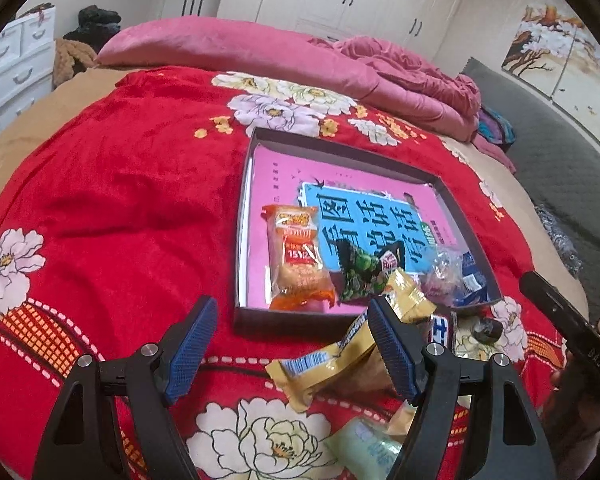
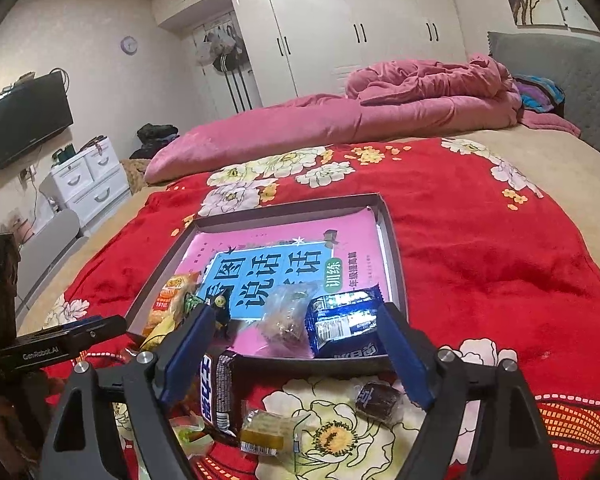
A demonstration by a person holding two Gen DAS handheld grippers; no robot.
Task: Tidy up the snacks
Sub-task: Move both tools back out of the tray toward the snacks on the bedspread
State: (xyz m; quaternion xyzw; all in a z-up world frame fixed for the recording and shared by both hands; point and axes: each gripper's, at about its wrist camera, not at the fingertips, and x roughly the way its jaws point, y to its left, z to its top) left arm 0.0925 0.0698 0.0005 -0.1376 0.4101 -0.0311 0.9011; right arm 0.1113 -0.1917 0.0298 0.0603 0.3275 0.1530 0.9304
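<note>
A shallow dark box with a pink book inside lies on the red floral blanket. In it are an orange snack pack, a green pack, a clear wrapped snack and a blue pack. My left gripper is open, just before the box's near edge; a yellow pack lies by its right finger. My right gripper is open over the box's near edge. Loose on the blanket are a dark chocolate bar, a yellow wrapped cake and a small dark sweet.
A folded pink quilt lies beyond the box. A pale green pack sits near my left gripper. The other gripper shows at the right edge of the left view and at the left of the right view.
</note>
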